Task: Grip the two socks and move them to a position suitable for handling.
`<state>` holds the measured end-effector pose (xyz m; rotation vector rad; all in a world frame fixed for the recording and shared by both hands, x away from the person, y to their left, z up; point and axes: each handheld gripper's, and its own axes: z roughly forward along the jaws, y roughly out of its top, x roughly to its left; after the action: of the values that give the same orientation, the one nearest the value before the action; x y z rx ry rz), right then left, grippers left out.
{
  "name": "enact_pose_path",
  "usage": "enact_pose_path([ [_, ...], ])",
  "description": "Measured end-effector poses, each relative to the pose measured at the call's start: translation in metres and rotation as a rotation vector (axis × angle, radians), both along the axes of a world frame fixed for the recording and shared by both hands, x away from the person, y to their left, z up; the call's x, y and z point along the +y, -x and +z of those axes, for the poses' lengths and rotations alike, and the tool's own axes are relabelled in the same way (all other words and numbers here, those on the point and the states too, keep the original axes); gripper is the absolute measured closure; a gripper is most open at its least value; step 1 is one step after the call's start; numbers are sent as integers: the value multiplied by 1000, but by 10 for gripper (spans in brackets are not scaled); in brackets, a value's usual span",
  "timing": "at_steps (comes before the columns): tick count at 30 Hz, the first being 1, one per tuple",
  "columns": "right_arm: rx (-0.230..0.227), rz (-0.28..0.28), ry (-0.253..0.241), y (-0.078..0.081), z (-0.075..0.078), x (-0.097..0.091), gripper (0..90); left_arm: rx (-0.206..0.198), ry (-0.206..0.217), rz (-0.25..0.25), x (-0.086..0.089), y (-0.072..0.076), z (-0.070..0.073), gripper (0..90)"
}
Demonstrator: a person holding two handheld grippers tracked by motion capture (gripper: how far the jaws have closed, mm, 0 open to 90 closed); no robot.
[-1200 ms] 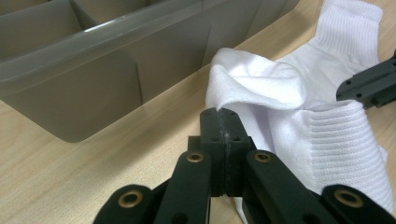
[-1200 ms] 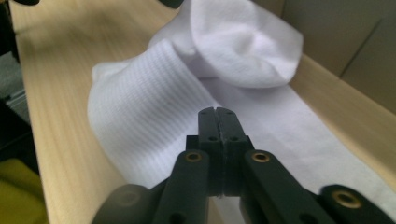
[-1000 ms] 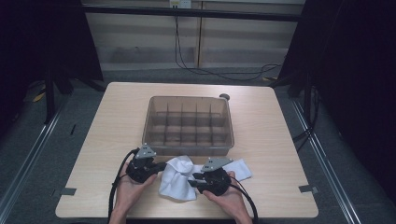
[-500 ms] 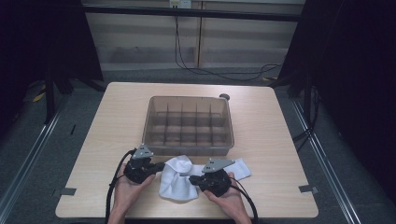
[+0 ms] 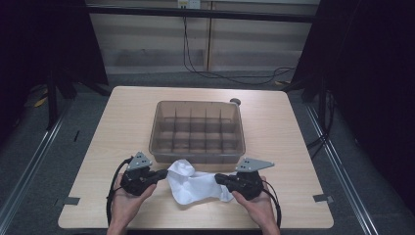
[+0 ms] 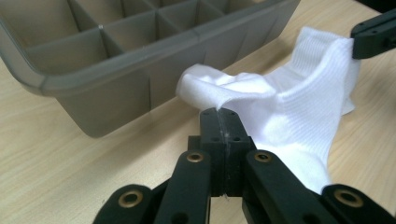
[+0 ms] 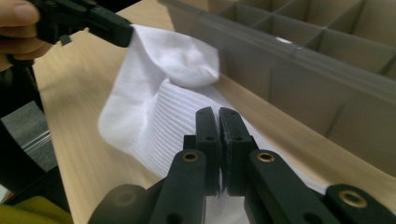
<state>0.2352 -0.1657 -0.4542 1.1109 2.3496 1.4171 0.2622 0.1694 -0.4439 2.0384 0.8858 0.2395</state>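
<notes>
White sock stretched between two tongs, in front of the divided bin.

Each end is pinched so the sock is pulled flat, likely to fold or straighten it; its long axis runs left to right along the bin's near wall, just above the tabletop. Left tongs are clamped on one end, the right tongs on the ribbed end, having just closed there.

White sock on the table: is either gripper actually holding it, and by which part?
Both are. The left gripper pinches a fold at one end of the white sock; the right gripper is shut on the ribbed fabric at the opposite end.
</notes>
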Motion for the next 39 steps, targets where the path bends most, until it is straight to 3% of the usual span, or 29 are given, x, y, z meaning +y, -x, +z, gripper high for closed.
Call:
enact_pose_path([
  [4,20,-57,26,-3,1,-9,878,14,-4,-4,1,6,-1,900],
  [10,109,-117,139,-16,-26,-10,878,38,-61,-5,0,19,-15,898],
  [13,120,-117,138,-19,-35,-7,877,38,-51,3,1,16,-16,859],
  [18,125,-122,159,-20,-41,-2,875,10,-49,-8,1,11,-6,783],
  [21,124,-122,167,-21,-41,-1,874,2,-72,-34,-9,4,-6,731],
  [23,122,-120,168,-21,-41,-1,873,19,-73,-54,-18,-2,-9,689],
  [26,121,-116,169,-22,-41,-1,871,37,-82,-64,-32,-11,-12,564],
  [31,121,-115,164,-21,-42,-2,869,29,-132,-84,-48,-17,-22,501],
  [33,119,-114,164,-21,-42,-2,869,26,-142,-90,-50,-18,-25,561],
  [34,121,-115,163,-21,-42,-2,869,20,-159,-87,-51,-18,-27,642],
  [35,122,-116,163,-21,-42,-1,869,18,-158,-75,-50,-18,-27,748],
  [37,120,-114,164,-21,-42,-1,869,14,-141,-69,-45,-17,-24,866],
  [39,123,-113,160,-21,-43,-2,869,-3,-138,-42,-36,-14,-18,888],
])
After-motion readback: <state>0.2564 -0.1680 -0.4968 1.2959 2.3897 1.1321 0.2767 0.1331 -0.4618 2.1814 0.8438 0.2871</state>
